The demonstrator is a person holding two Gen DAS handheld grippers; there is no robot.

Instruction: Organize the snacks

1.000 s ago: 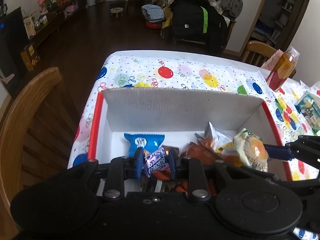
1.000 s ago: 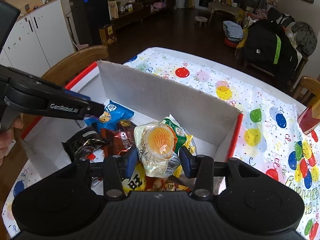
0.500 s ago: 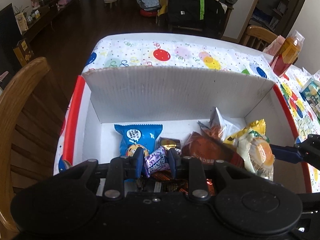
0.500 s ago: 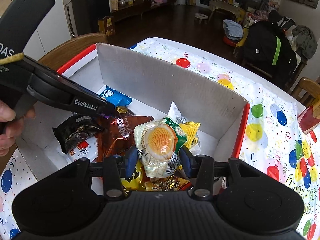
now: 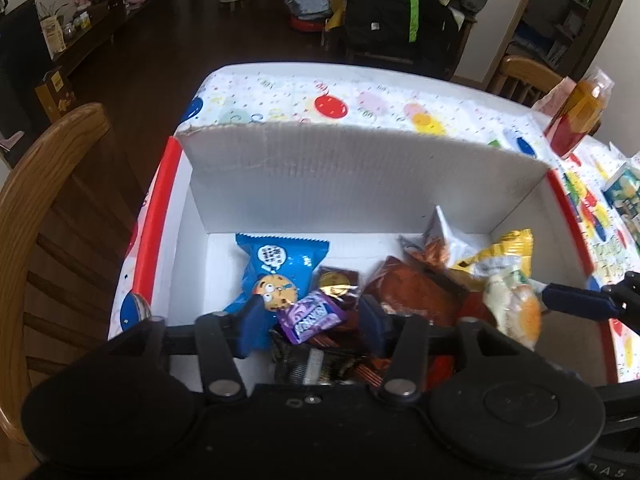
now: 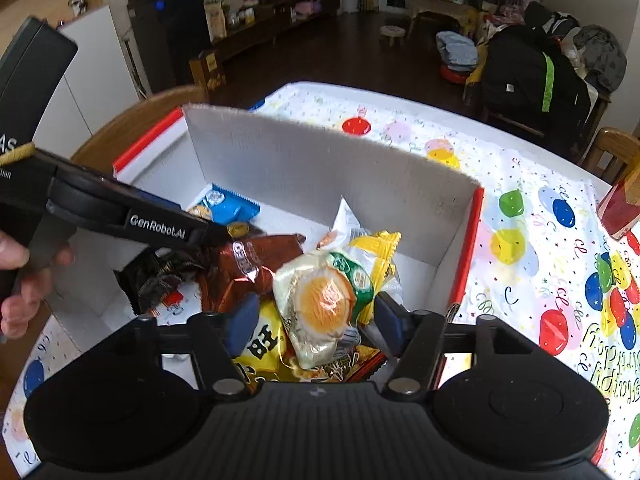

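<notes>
Vs 0.5 s ago: left gripper (image 5: pixel 311 322) has opened, fingers now stand apart from the purple candy (image 5: pixel 311 315), which lies loose between them on the pile instead of being pinched. Right gripper (image 6: pixel 316 320) also wider: blue pads sit either side of the egg-print pack (image 6: pixel 324 306) with gaps showing, so released, not clamped; the pack looks to rest on the yellow bag (image 6: pixel 264 344) under it. Both cameras a bit further back than before, more of the box (image 5: pixel 352 176) far wall in view. Contents otherwise same layout: blue cookie pack (image 5: pixel 276 268) flat on the box floor at left, gold-foil chocolate (image 5: pixel 336 282) just beside it, brown Oreo pack (image 6: pixel 248 268) in the middle, black wrapper (image 6: pixel 156 276) near the front-left, white-orange bag (image 5: pixel 436 240) leaning toward the far wall, a second yellow pack (image 6: pixel 376 248) behind the egg-print pack. All snacks are inside the box, which sits on the balloon-print tabletop (image 6: pixel 540 248). In the right view the left gripper's arm crosses over the Oreo pack and black wrapper, hiding part of both; a hand (image 6: pixel 24 276) holds it at the left edge. Around: wooden chair (image 5: pixel 36 184) tight against the left side of the box, orange bottle (image 5: pixel 580 112) on the tabletop at far right, well apart from the box.
</notes>
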